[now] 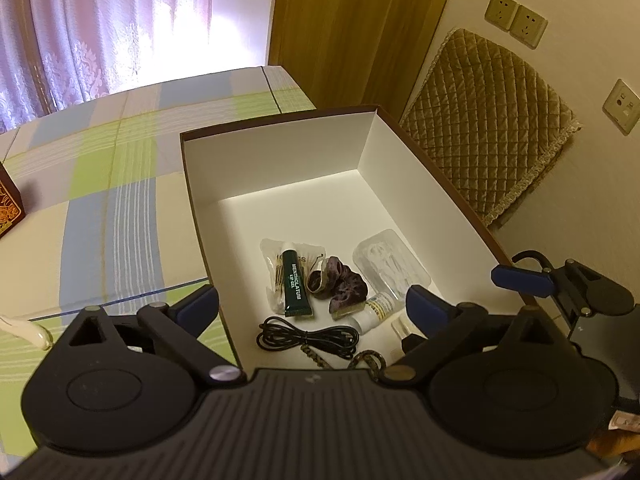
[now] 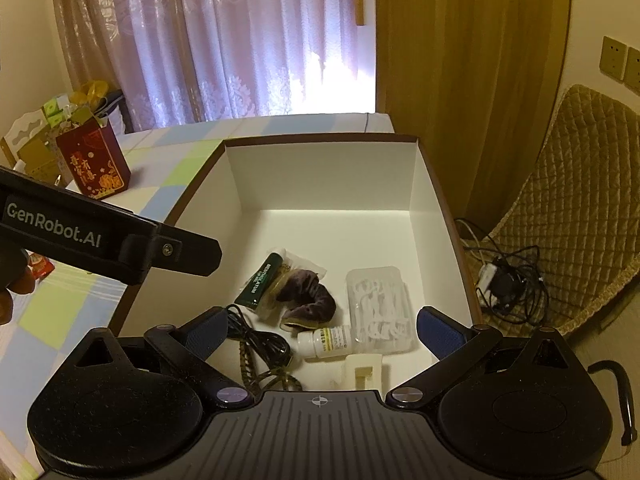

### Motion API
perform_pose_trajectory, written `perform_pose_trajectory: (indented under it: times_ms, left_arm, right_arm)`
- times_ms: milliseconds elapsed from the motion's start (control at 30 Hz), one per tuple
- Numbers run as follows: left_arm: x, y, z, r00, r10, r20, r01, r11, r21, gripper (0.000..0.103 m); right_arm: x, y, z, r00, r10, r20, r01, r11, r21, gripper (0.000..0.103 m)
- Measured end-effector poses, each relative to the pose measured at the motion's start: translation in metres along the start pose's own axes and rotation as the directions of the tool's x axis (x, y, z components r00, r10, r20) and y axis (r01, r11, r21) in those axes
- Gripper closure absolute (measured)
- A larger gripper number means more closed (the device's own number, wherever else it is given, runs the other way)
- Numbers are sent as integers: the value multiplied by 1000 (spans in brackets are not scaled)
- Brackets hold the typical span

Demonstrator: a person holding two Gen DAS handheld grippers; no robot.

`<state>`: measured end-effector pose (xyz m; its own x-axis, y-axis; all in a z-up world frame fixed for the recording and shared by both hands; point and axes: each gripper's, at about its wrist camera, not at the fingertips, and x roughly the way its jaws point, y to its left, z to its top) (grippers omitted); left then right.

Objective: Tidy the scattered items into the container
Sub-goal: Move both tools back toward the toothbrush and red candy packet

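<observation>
A: What is hiding from us here?

B: The left gripper [image 1: 312, 304] body is covering the near end of the box [image 1: 280, 168], so the braided cord [image 1: 316, 356] is showing only in part. The cable [image 1: 308, 338] is lying coiled just beyond it. In the right view a small white piece [image 2: 366, 372] is sitting by the near wall, and I cannot tell what it is.

A: And the tongs?

B: Both are standing wide apart and holding nothing. The right gripper [image 2: 320, 330] is hanging over the box's near end; its fingers are also poking into the left view at the right edge.

A: Where are the items lying?

B: All in the near half of the box. The green tube [image 1: 296, 288] is resting on a clear packet [image 1: 276, 276]; the purple scrunchie [image 1: 340, 284] is touching it. The floss case [image 1: 390, 268] is lying toward the right wall, with the little bottle [image 1: 376, 310] just beside it.

A: Any free room?

B: The far half of the box floor is lying bare and white. The box is sitting on a checked bed [image 1: 100, 184], its right wall near the bed's edge, close to a quilted chair [image 1: 492, 120]. A red gift bag [image 2: 94, 160] is standing well apart at the left. On the floor by the chair, tangled wires [image 2: 506, 276] are hard to sort out.
</observation>
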<state>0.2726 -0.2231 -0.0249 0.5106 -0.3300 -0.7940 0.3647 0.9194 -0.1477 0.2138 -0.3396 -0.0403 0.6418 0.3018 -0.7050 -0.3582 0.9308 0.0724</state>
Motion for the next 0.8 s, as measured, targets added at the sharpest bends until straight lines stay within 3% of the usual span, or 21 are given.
perform_pose_trajectory:
  times_ms: [800]
  left_arm:
    - [-57, 8, -39, 999, -27, 23, 27, 999, 27, 4]
  right_arm:
    - [-45, 42, -26, 999, -44, 19, 43, 999, 26, 0]
